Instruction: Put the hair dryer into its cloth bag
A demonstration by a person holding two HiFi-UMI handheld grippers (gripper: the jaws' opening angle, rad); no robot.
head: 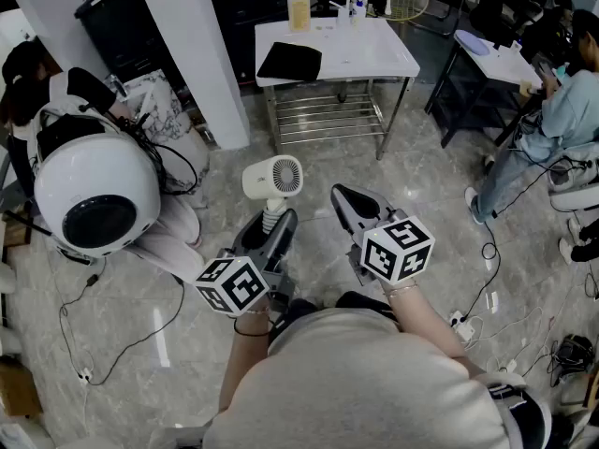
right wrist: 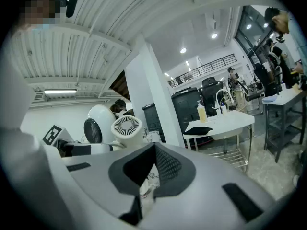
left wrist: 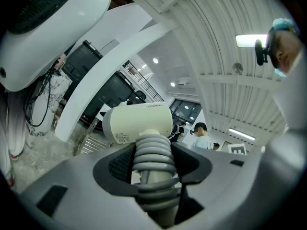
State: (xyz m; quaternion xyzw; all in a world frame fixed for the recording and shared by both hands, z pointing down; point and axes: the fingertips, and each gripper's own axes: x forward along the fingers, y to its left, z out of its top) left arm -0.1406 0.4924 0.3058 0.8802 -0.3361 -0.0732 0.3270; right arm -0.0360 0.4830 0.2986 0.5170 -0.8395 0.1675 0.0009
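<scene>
Starting at the left gripper [left wrist: 152, 152]: grips the one hair dryer [left wrist: 138, 121] by its ribbed grey handle, both pads pressed on it, jaws spread wide round it. Holds it upright in mid-air above the marble floor [head: 421, 185], cream barrel on top, round grille end turned toward the other gripper. Then the right gripper [right wrist: 154, 150]: shows its two jaws shut tight together with nothing between them, tips near the dryer but apart from it. Two grippers in all, one per hand, with one marker cube [head: 234, 283] on the left and a second cube [head: 398, 248] on the right.

Further out, well ahead of both: one white table [head: 393, 59], with one flat black bag [head: 289, 61] lying on its left part, well apart from the dryer. Behind the bag, at the far edge, one yellow pump bottle [head: 299, 7]. Under the tabletop, one wire shelf [head: 323, 115].

Off to the left, one big white round machine [head: 94, 190] with a dark circular opening. Two other people: one seated at the right [head: 562, 101], one at the far left [head: 23, 68] behind the machine
</scene>
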